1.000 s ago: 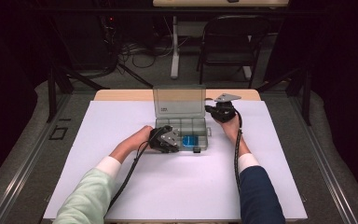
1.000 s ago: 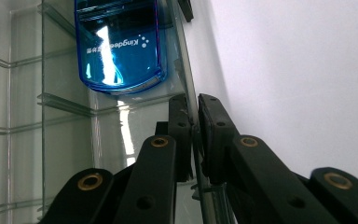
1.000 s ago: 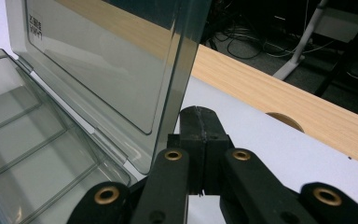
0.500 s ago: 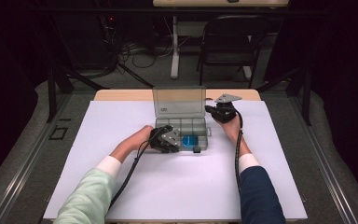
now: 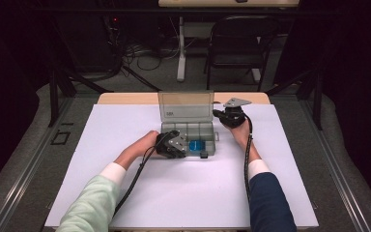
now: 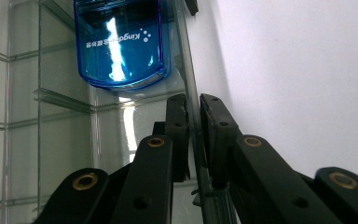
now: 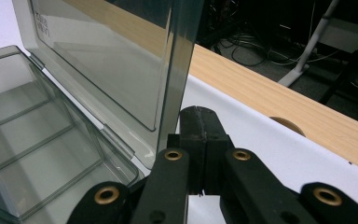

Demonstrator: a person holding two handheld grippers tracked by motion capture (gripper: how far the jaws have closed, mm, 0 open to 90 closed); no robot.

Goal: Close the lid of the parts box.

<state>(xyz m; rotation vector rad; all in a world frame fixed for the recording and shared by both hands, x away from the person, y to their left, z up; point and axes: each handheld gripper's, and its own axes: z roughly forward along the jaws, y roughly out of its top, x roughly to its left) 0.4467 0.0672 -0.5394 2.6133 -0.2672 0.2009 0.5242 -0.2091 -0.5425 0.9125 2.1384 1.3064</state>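
On the white table cover (image 5: 125,193), at the near left of the clear compartment box (image 5: 189,131), the left gripper (image 6: 195,119) has its jaws astride the box's near wall (image 6: 186,93). They stand almost closed with a thin gap, though glare makes contact hard to judge. A blue case (image 6: 121,44) lies in the near compartment beside that wall. Compared with a second ago, nothing has visibly shifted, so the box seems steadied. At the far right, the right gripper (image 7: 200,123) is fully closed and empty, resting beside the upright lid (image 7: 121,60), probably propping it.

Left claw (image 6: 194,135) easing slightly on box wall (image 6: 186,93)
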